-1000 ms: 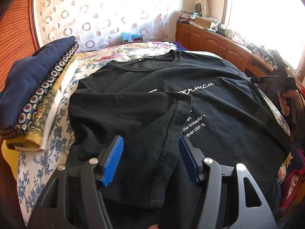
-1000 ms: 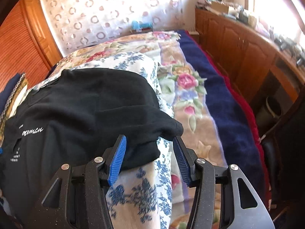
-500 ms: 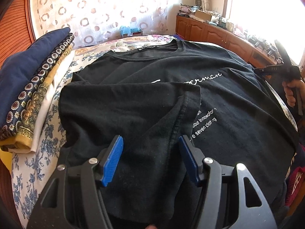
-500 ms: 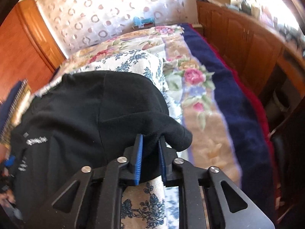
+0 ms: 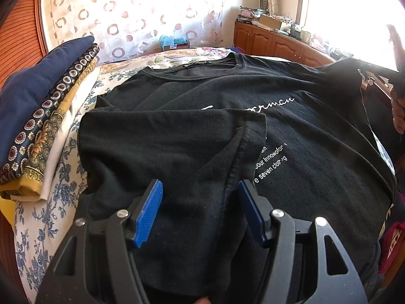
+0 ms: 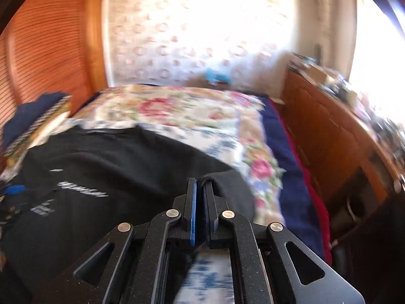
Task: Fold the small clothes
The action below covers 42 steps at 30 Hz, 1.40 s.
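A black T-shirt (image 5: 291, 131) with white lettering lies chest up on the flowered bedspread (image 5: 50, 202). Its left sleeve (image 5: 164, 147) is folded in over the chest. My left gripper (image 5: 200, 202) hovers open just above that folded sleeve, and its blue pads (image 5: 149, 207) do not press the cloth. My right gripper (image 6: 200, 185) is shut on the other sleeve (image 6: 227, 185) and holds it raised off the bed. The left wrist view shows that lifted sleeve (image 5: 354, 76) at the far right, below a person's hand (image 5: 398, 116).
A stack of folded clothes (image 5: 38, 116), navy on top, sits at the left of the bed. Wooden cabinets (image 5: 278, 45) with clutter on top run along the right wall under a bright window. A patterned curtain (image 5: 139, 20) hangs behind the bed.
My right gripper closed on the right sleeve, then lifted it and rolled. The right wrist view is now blurred by motion. My left gripper stayed open over the folded sleeve.
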{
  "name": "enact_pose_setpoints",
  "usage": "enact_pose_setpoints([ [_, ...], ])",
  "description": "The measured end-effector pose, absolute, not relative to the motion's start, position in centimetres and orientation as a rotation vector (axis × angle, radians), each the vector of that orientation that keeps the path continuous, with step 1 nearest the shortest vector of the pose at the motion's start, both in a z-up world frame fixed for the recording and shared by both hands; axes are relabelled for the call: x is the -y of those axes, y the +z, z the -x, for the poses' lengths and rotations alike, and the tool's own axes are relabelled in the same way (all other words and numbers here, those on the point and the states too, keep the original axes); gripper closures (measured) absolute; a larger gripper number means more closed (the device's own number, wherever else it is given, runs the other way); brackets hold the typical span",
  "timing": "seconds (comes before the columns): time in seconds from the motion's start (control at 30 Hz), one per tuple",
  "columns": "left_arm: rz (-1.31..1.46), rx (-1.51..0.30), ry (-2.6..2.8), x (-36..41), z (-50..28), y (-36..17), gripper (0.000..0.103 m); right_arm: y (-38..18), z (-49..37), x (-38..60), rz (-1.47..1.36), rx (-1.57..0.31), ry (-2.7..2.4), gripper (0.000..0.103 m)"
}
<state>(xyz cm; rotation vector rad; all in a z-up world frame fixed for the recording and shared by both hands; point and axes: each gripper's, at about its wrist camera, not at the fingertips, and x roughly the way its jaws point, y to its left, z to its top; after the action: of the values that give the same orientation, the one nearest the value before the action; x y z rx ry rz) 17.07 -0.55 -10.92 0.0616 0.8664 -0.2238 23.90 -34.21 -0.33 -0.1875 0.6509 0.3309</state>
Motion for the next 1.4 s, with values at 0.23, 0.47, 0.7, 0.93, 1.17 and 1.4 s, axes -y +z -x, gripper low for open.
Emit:
enact_pose_setpoints([
  [0.23,-0.06,-0.866,-0.226,0.6,-17.0,-10.9,0.041,-3.2,-22.6,30.7,0.222,-0.759,0.442,0.092],
  [0.47,-0.049,-0.84,-0.219,0.2,-15.9,-9.7,0.041,-3.7,-21.5,35.0,0.143,-0.752,0.364,0.064],
  [0.7,0.001,-0.72,-0.252,0.4,-12.8,-5.4,0.041,-5.3,-23.1,38.6,0.119,-0.802,0.241,0.064],
  [0.93,-0.01,-0.657,-0.276,1.3,-10.8,-2.8,0.041,-8.6,-25.2,38.8,0.118,-0.899,0.207,0.064],
  [1.17,0.011,-0.668,-0.254,0.5,-10.2,-3.2,0.041,-8.5,-25.4,37.3,0.187,-0.906,0.276,0.101],
  [1.4,0.035,-0.664,-0.238,-0.5,-9.7,-3.5,0.041,-2.5,-25.0,34.3,0.187,-0.749,0.389,0.101],
])
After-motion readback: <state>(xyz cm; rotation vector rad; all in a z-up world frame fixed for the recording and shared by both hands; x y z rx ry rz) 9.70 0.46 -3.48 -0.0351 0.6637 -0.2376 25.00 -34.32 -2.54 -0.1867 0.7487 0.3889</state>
